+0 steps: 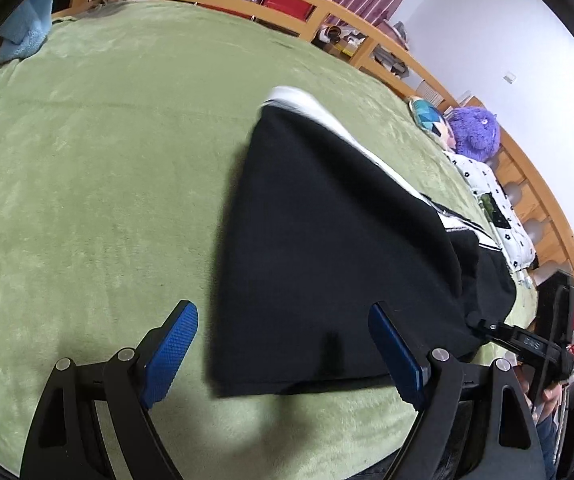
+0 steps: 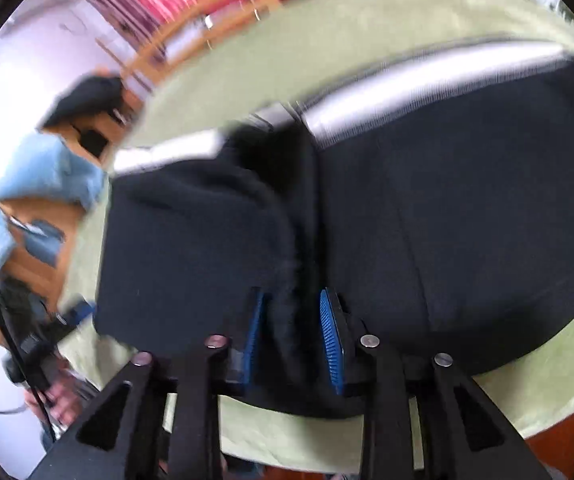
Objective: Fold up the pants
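Note:
Black pants with a white side stripe lie on a green blanket. My left gripper is open wide just above their near edge and touches nothing. In the left wrist view my right gripper bites the pants' right edge, and the cloth rises off the blanket with a shadow under it. The right wrist view is blurred: the right gripper has a ridge of the black pants between its blue pads. A folded flap hangs over the left finger.
A wooden bed rail rims the far side. A purple plush and a patterned pillow lie at the right. A blue cloth sits at the far left corner. A person's hand holds the other handle.

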The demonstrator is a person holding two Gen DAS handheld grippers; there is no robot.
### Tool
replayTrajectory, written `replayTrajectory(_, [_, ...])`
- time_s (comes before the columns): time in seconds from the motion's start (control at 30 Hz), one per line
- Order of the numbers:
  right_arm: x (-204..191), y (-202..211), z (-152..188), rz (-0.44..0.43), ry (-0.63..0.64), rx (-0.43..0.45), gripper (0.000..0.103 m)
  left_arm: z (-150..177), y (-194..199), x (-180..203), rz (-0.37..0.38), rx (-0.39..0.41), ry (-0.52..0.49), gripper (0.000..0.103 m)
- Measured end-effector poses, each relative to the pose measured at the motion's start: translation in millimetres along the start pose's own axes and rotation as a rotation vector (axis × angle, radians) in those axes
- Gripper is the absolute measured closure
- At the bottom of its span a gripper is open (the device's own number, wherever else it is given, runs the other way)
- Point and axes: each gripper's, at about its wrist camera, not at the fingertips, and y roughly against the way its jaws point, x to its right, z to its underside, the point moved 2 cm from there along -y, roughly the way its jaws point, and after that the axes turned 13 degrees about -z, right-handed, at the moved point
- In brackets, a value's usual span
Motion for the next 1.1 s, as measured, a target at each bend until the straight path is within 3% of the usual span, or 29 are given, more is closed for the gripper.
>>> replayTrajectory(0.1, [-17.3,7.1,-18.0,0.014,0.084,0.041,0.059,-0.7,-11.3,-1.7,-0.047,-0.036,0.012,0.017])
replayTrajectory(0.17, [-25.5,13.7,-35.5,0.002,0.122,0.097,0.047,0.9,-17.9,-1.5,-0.062,-0.058,0.012,0.017])
replayTrajectory(0.33, [-40.1,-11.9,-80.7,-0.050,0.178,0.088,0.045,6.7,-27.0,3.6,-0.080,-0.082,-0.033,0.017])
replayTrajectory(0.43, [-36.7,-48.9,-109.9,0.030,0.230,0.037,0.045,4.1,-29.4,0.9,-0.062,-0.094,-0.019,0.017])
replayTrajectory(0.47, [-34.6,-62.0,-113.7,0.046,0.238,0.011,0.051,3.3,-29.6,-0.5,-0.056,-0.094,-0.016,0.017])
replayTrajectory(0.5, [-31.8,-71.0,-118.8,0.058,0.246,-0.006,0.068,2.6,-29.7,-1.8,-0.052,-0.091,-0.017,0.017])
replayTrajectory(0.53, [-33.4,-80.5,-122.0,0.071,0.262,-0.017,0.094,1.4,-30.2,-3.1,-0.052,-0.089,-0.019,0.017])
replayTrajectory(0.63, [-50.3,-71.9,-129.3,0.092,0.394,0.075,0.095,-0.8,-32.5,-8.0,-0.046,-0.088,-0.025,0.017])
replayTrajectory(0.7, [-56.8,-63.2,-139.6,0.043,0.396,0.121,0.095,-2.5,-34.5,-8.1,-0.042,-0.088,-0.026,0.017])
replayTrajectory(0.77, [-45.1,-73.7,-148.9,0.059,0.334,0.074,0.094,-3.8,-37.2,-8.1,-0.038,-0.091,-0.021,0.017])
replayTrajectory(0.87, [-15.8,-107.4,-140.3,0.145,0.314,-0.072,0.087,-6.6,-40.7,-6.5,-0.031,-0.095,-0.022,0.017])
replayTrajectory(1.03, [-15.3,-85.6,-140.4,0.103,0.308,-0.029,0.074,-8.7,-40.0,-6.6,-0.025,-0.096,-0.022,0.017])
replayTrajectory(1.1, [-15.5,-85.3,-138.1,0.171,0.327,-0.038,0.060,-8.0,-39.6,-8.5,-0.023,-0.092,-0.018,0.017])
